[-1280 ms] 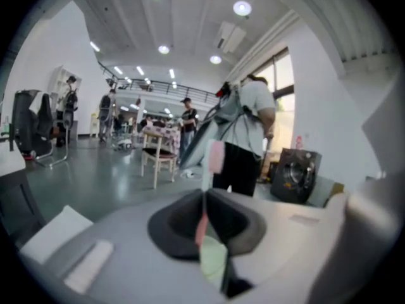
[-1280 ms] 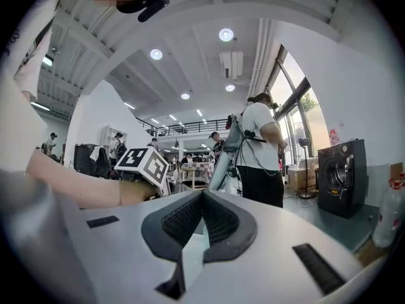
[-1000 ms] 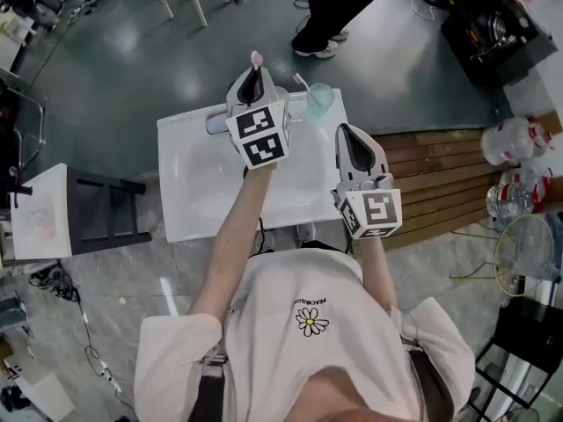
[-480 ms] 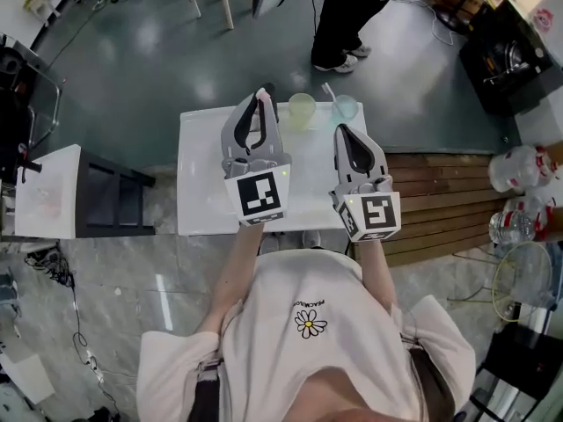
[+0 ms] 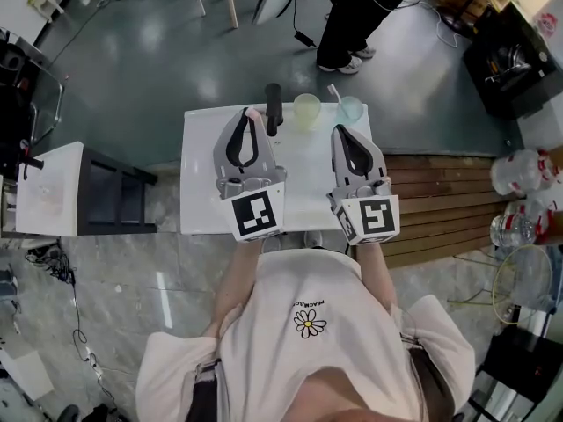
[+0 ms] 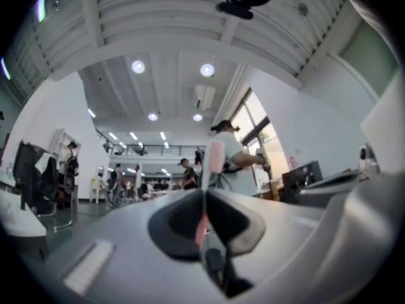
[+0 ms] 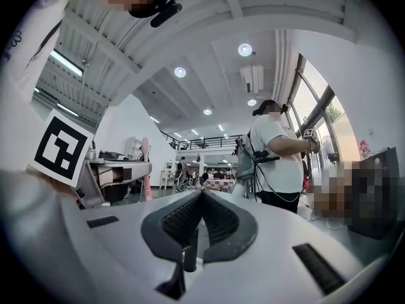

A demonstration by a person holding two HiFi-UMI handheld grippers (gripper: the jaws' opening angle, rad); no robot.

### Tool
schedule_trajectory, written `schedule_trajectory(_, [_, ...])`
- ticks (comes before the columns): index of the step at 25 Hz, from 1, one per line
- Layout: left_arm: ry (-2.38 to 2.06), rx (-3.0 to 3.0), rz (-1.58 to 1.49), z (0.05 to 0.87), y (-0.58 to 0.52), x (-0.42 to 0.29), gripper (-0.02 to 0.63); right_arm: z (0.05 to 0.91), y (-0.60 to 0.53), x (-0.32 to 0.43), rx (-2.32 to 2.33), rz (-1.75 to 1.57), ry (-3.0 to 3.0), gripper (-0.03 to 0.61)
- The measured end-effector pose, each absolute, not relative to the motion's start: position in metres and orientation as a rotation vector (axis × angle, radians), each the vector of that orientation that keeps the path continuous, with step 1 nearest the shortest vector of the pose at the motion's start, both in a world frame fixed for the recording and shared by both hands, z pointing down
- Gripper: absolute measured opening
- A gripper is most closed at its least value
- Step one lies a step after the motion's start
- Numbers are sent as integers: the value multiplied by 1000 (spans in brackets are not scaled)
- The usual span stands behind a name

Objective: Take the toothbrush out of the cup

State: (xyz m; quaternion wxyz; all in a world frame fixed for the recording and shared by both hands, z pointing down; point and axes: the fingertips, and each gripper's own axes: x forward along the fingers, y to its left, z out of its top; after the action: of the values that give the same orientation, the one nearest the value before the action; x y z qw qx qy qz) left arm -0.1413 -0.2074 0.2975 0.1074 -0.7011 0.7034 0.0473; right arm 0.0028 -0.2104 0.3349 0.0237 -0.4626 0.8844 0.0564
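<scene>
A pink toothbrush (image 6: 216,158) stands upright between the jaws of my left gripper (image 6: 204,192), which is shut on its handle. In the head view that gripper (image 5: 252,114) hangs over the white table (image 5: 202,202), left of a yellow-green cup (image 5: 306,109). A pale blue cup (image 5: 351,109) holding another toothbrush (image 5: 332,91) stands at the far edge. My right gripper (image 5: 342,132) is shut and empty just in front of the blue cup; in its own view the jaws (image 7: 202,192) meet with nothing between them.
A dark slim object (image 5: 274,107) stands on the table between my left gripper and the yellow-green cup. A person (image 5: 356,16) stands beyond the table. A dark stand (image 5: 110,202) is on the left, a slatted wooden bench (image 5: 435,196) and bottles (image 5: 519,170) on the right.
My left gripper has drawn back from the table's far edge toward me, with the pink toothbrush in it. The right gripper has shifted only slightly.
</scene>
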Motion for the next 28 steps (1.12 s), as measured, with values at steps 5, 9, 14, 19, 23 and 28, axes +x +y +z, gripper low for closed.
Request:
schedule_trajectory(5, [2075,-2064,154,293,-209,-142,21,323,-220,5,-1393,146,2722,0])
schedule_trajectory(9, [2097,-2063,158,294,-207,-145,21,328,-246,6,-1412,182,2812,96])
schedule_trajectory(14, [2145,-2036,117,305,-201,-155,21,366,-297,23,-1452,75,2942,112])
schedule_trajectory(19, [2224,-1999,3,329,-193,-171,21,436,-349,34,-1467,-1,3214,126])
schedule_trajectory(23, [2287,-1956,-19,336,-188,-185,21,486,-369,31,-1460,70,3433,127])
schedule_trajectory(28, [2356,-1907,-36,342,-182,-198,21,526,-384,38,-1512,38,3547,127])
